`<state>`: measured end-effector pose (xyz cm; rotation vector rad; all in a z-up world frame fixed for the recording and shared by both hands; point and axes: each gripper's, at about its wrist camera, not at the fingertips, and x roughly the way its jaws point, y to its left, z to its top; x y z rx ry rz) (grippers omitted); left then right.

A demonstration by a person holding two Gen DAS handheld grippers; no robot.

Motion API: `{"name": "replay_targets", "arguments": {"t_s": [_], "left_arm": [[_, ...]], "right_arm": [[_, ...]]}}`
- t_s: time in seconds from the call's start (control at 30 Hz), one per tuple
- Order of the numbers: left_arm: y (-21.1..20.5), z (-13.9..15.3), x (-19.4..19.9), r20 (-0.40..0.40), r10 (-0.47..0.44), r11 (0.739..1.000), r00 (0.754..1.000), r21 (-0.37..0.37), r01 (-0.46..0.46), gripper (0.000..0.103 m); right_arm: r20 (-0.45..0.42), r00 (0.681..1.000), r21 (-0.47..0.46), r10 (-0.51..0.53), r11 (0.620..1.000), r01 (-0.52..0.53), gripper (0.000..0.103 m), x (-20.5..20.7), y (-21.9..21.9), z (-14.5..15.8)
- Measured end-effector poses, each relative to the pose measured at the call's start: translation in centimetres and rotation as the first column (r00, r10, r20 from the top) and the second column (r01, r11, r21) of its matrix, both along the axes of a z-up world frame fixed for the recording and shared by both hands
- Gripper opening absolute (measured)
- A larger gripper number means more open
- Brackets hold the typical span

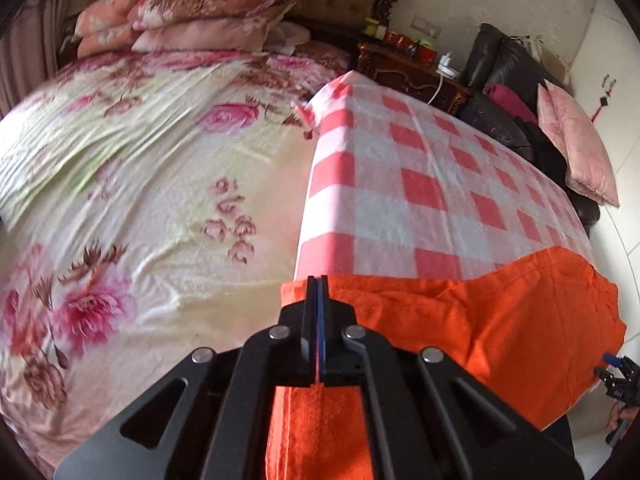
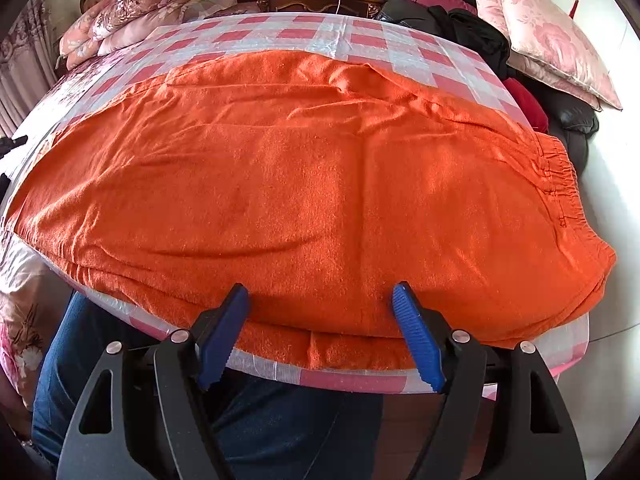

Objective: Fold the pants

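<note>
Orange pants [image 2: 304,184] lay spread across a table covered in a pink-and-white checked cloth [image 1: 420,184], their elastic waistband toward its right end and the near fold hanging over the front edge. The left gripper [image 1: 318,284] was clenched tight at the pants' left end, orange fabric beneath it; whether it pinched the cloth could not be told. The right gripper [image 2: 320,300] stood wide open over the front edge, grasping nothing.

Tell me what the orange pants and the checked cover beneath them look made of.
Orange pants: soft matte fabric, likely brushed cotton or fleece; fuzzy nap, limp creases. Checked cover: thin glossy sheet, probably plastic or coated cloth; it shines with crisp crinkles.
</note>
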<state>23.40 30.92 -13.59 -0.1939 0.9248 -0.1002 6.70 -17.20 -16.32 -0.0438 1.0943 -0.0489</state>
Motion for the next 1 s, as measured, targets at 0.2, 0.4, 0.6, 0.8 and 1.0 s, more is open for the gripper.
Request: {"name": "replay_targets", "arguments": {"t_s": [0.2,0.4,0.6,0.8,1.0], "left_arm": [[3.2,-1.3,1.2,-0.06,0.06,0.987,0.996,-0.144,-0.068,0.045],[2.4,-4.6,2.0,-0.124,0.012,0.991,0.992,-0.13,-0.028,0.037],[0.5,-4.2,1.8,-0.115,-0.058,0.996,0.992,-0.075,0.049,0.01],[-0.9,0.4,0.8,-0.02,-0.053,0.995,0.998,0.083,0.054,0.004],[0.5,0.5,2.8,-0.033,0.012,0.997,0.999,0.08,-0.009,0.004]], "right_arm": [[0.002,1.0,0.0,-0.006,1.0,0.006,0.074,0.0,0.1,0.0],[-0.006,1.0,0.004,-0.007,1.0,0.007,0.074,0.1,0.0,0.0],[-0.007,1.0,0.009,-0.011,1.0,0.011,0.074,0.1,0.0,-0.2],[-0.008,1.0,0.01,-0.01,1.0,0.01,0.074,0.2,0.0,-0.2],[-0.007,1.0,0.006,-0.016,1.0,0.016,0.075,0.1,0.1,-0.1]]}}
